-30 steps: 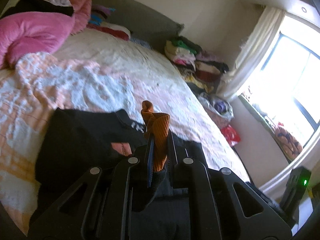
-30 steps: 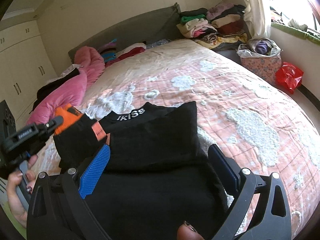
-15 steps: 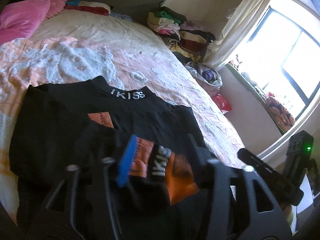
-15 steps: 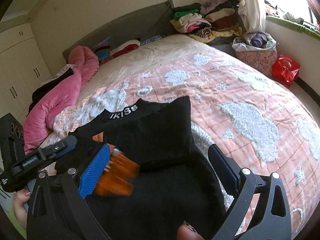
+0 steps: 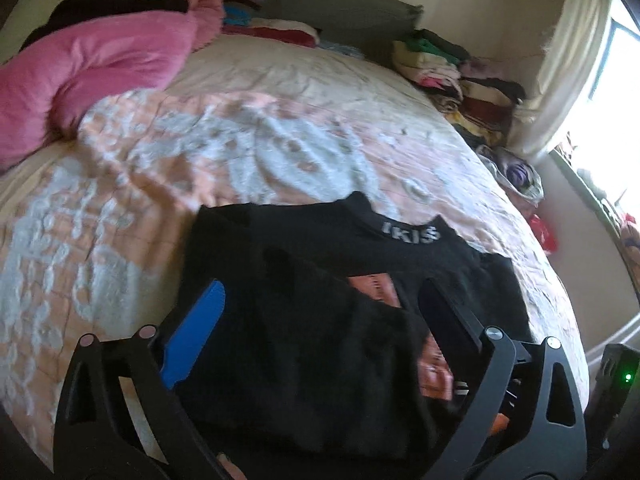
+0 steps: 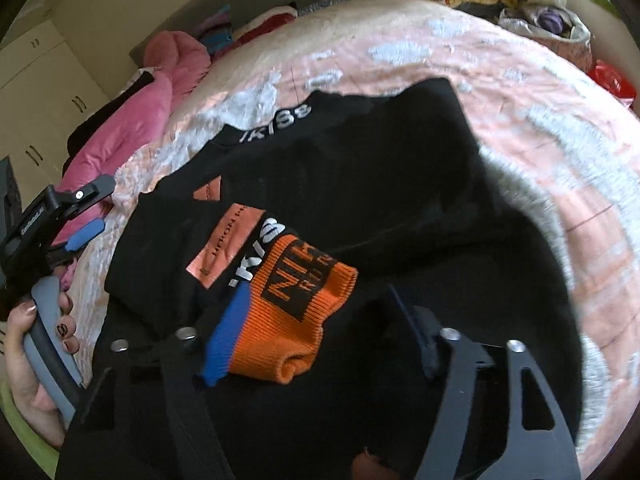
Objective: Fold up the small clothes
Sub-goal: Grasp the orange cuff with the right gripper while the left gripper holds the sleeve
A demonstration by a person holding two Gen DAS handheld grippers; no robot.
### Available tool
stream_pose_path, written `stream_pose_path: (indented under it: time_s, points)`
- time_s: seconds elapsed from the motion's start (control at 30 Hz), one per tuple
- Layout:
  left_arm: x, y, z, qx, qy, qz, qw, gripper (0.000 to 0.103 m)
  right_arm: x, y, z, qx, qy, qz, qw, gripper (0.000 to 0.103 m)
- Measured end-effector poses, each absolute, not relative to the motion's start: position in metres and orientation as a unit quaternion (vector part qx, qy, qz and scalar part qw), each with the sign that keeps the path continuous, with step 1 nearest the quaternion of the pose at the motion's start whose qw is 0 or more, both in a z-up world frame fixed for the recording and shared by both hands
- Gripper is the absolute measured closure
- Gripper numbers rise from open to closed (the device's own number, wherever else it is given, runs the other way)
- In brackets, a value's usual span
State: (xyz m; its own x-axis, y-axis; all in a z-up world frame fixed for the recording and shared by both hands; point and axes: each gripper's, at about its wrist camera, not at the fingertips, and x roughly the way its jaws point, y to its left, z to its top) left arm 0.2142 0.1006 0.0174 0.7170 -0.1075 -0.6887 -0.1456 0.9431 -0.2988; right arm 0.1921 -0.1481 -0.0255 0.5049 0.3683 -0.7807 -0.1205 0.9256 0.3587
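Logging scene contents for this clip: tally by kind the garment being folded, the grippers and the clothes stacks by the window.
Black sweater with orange cuff: 1
Grippers, left gripper and right gripper: 2
Stack of folded clothes by the window: 1
Total: 4

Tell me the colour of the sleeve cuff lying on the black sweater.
Orange ribbed knit with black lettering; the sleeve cuff shows best in the right wrist view, on the black sweater.

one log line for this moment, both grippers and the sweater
left gripper: jaws just opened, cuff let go | right gripper: jaws closing, orange cuff between them, grip unclear | black sweater: sleeve folded in, on bed
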Motion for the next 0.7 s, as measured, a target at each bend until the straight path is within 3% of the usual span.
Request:
stream_pose_path:
  time_s: [0.03, 0.13, 0.53, 0.7]
  points:
    - [0.214, 0.105, 0.016, -0.174, 0.377, 0.012, 0.910, 0.012, 0.193, -0.145, -0.027, 0.125, 0.477, 0.141, 0.859, 0.060]
    - [0.211, 0.120, 0.019, -0.173, 0.372, 0.027, 0.912, 0.012, 0.193, -0.139, -0.027, 0.116, 0.469, 0.155, 0.862, 0.090]
    - [0.192, 0.172, 0.034, -0.218, 0.329, 0.073, 0.916, 0.010, 0.189, -0.097, 0.074, -0.037, 0.300, 0.220, 0.927, 0.092]
    - [0.194, 0.175, 0.033, -0.216, 0.329, 0.078, 0.916, 0.010, 0.211, -0.105, 0.095, -0.062, 0.274, 0.200, 0.939, 0.092]
